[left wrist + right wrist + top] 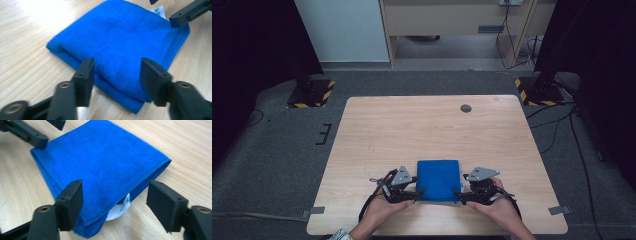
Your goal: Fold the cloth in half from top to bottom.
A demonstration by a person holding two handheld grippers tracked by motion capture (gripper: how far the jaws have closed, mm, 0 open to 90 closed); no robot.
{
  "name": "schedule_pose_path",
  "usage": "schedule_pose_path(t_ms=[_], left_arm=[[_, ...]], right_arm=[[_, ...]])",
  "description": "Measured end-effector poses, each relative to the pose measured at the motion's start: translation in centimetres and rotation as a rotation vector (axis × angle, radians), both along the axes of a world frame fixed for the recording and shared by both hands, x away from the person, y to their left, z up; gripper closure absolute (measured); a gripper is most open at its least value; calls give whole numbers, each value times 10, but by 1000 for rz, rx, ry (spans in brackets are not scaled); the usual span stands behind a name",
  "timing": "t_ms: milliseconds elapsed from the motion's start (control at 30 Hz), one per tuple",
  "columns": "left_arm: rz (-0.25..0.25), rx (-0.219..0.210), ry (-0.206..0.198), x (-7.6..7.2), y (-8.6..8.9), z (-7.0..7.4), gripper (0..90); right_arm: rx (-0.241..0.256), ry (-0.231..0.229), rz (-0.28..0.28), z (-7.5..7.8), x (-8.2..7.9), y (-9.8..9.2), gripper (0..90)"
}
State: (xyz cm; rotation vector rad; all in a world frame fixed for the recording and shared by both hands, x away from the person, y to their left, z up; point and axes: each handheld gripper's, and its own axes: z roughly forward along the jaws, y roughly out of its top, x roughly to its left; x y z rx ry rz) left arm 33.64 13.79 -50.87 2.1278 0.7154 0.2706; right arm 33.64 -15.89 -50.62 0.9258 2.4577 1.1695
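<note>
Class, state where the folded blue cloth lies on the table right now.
In the high view, the folded blue cloth lies near the table's front edge, about midway across, between the left hand-held gripper and right hand-held gripper.

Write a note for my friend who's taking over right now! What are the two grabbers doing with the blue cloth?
Left hand-held gripper: open, jaws standing either side of the near left corner of the folded blue cloth, not closed on it.
Right hand-held gripper: open, jaws spread around the near right corner, where a white label pokes out from between the layers.
The cloth lies flat and folded into a neat square on the wooden table, near the person's edge.
Done: both grippers are lined up at the near corners.
Left: nothing is gripped yet. Likely next, close both on the corners and lift or unfold.
</note>
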Motion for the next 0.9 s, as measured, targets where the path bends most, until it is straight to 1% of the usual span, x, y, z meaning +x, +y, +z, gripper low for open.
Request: schedule_pose_path(t_ms=[33,100,167,233,300,333,433,500,533,667,767,900], left_arm=[[13,3,-2,2,0,1,359],[34,-6,7,5,1,3,263],[54,-8,3,8,2,6,207],[62,-8,4,13,3,10,161],[66,-1,5,17,5,14,125],[71,1,4,20,7,15,115],[99,-2,7,28,14,16,100],[118,-4,12,33,20,16,98],[126,-5,14,35,22,16,96],[161,-5,18,44,34,17,90],[177,5,24,49,42,17,84],[223,18,39,58,57,11,82]], right_arm=[[5,-1,-6,0,1,0,249],[14,-6,-25,1,8,-1,200],[27,-4,-44,3,13,-1,176],[40,-14,-71,7,20,-2,136],[54,-16,-90,11,27,-4,121],[59,-21,-100,13,31,-5,112],[75,-15,-122,18,41,-11,98],[86,-9,-137,19,46,-15,91],[81,-8,-140,19,50,-18,88],[89,5,-183,17,58,-28,85],[89,8,-197,15,61,-35,80],[78,22,-242,10,66,-50,80]])
